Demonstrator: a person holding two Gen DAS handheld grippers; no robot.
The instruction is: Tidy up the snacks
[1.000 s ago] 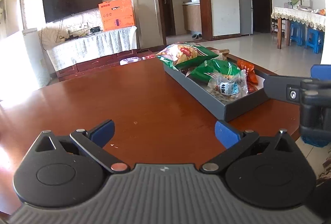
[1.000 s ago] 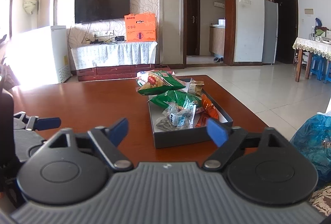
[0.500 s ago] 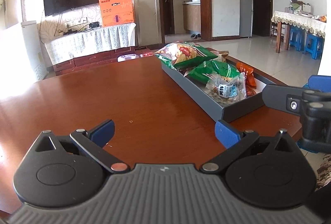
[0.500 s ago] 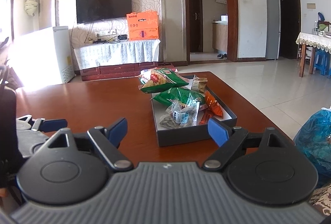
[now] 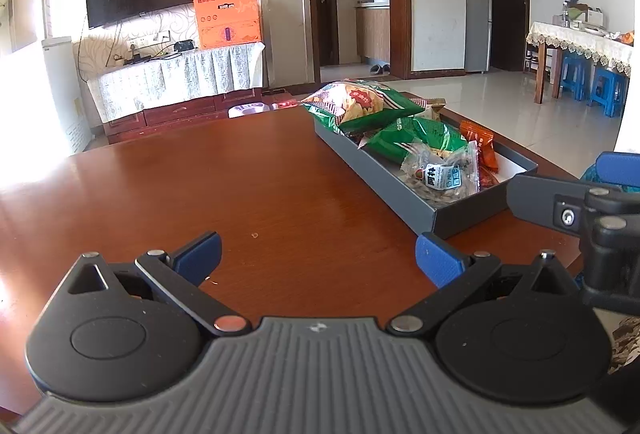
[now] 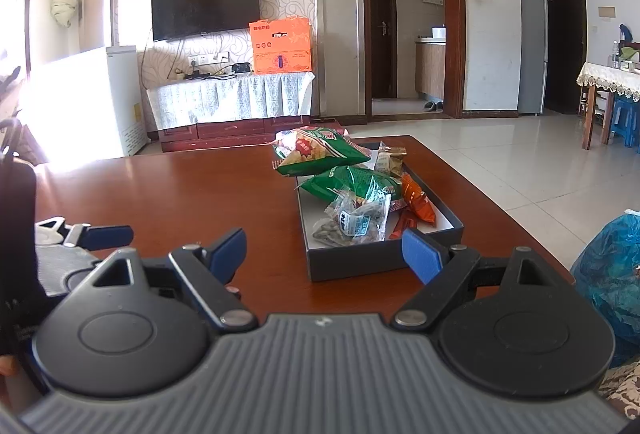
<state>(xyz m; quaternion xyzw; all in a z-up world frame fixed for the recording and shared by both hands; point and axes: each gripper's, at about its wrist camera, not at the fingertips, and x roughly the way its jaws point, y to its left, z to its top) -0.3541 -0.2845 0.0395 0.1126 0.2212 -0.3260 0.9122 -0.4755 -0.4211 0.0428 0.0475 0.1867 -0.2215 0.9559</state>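
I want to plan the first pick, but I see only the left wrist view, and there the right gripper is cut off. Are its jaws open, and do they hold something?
Observer: The right gripper has its jaws wide open and they hold nothing. The grey box lies just ahead of them.
Operator: Thank you. Is something hidden behind the clear seed bag in the box?
Observer: Yes. A thin red stick packet lies on the box floor, to the right of the clear seed bag and next to the orange packet.
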